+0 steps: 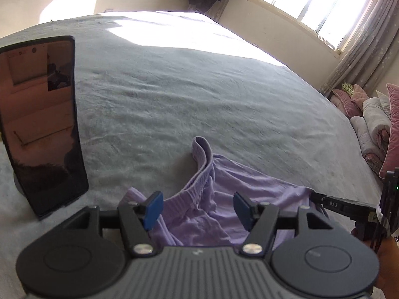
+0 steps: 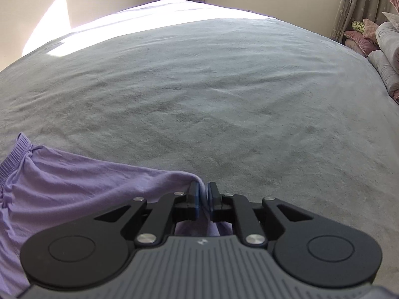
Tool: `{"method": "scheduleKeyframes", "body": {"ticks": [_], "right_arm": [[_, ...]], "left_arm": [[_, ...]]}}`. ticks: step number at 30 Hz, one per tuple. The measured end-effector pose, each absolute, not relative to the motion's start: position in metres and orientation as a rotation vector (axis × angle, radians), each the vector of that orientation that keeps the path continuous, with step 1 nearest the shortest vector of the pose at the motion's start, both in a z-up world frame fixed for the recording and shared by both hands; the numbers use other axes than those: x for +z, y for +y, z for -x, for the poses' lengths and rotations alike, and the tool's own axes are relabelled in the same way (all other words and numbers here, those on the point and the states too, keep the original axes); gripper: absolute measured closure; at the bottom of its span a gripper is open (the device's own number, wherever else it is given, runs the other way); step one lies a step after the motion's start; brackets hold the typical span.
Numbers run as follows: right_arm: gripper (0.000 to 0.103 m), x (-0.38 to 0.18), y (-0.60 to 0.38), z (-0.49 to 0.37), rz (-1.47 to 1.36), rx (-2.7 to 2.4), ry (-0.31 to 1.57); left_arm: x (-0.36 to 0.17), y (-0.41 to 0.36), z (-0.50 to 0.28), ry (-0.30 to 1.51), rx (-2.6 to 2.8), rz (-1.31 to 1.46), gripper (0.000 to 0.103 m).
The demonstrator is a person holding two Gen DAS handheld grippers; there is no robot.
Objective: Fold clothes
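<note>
Purple clothes [image 1: 219, 199] lie on a big bed [image 1: 174, 104] with a grey fuzzy blanket. The cloth is soft and light purple, and it has a stretchy ribbed band [image 1: 199, 149] along one edge. That band curls up in a loop on the side of the clothes away from the camera. The clothes are bunched and wrinkled, not flat.

The left gripper [image 1: 198, 210] hangs just above the purple clothes. Its jaws stand wide apart, and its blue pads [image 1: 153, 208] do not press on anything. The cloth shows in the gap between them.

The right gripper [image 2: 203, 196] is at one end of the purple clothes [image 2: 74, 186]. Its jaws are almost together, with only a thin gap. A fold of the purple cloth runs up between its pads [image 2: 195, 199], and the cloth looks pulled up into a ridge there. I cannot tell if the pads press on it.

A dark phone [image 1: 40, 124] stands upright on the bed, to the left of the clothes. Pink and grey pillows [image 1: 369, 114] are piled far to the right of the clothes. A bright window [image 1: 311, 2] is on the wall beyond them, and sun falls on the far part of the bed.
</note>
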State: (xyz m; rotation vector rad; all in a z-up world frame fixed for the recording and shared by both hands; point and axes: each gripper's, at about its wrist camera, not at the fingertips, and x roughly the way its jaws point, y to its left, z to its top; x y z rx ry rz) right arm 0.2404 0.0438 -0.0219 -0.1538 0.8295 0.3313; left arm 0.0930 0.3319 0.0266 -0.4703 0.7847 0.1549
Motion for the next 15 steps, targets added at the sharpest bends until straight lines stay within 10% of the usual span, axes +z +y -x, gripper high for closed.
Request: {"method": "scheduleKeyframes", "body": {"ticks": [15], "right_arm": [[0.083,-0.022,-0.013,-0.247,-0.057,0.447,0.922]], "left_arm": [[0.021,0.333,-0.182,0.850,0.223,0.373,0.037]]}}
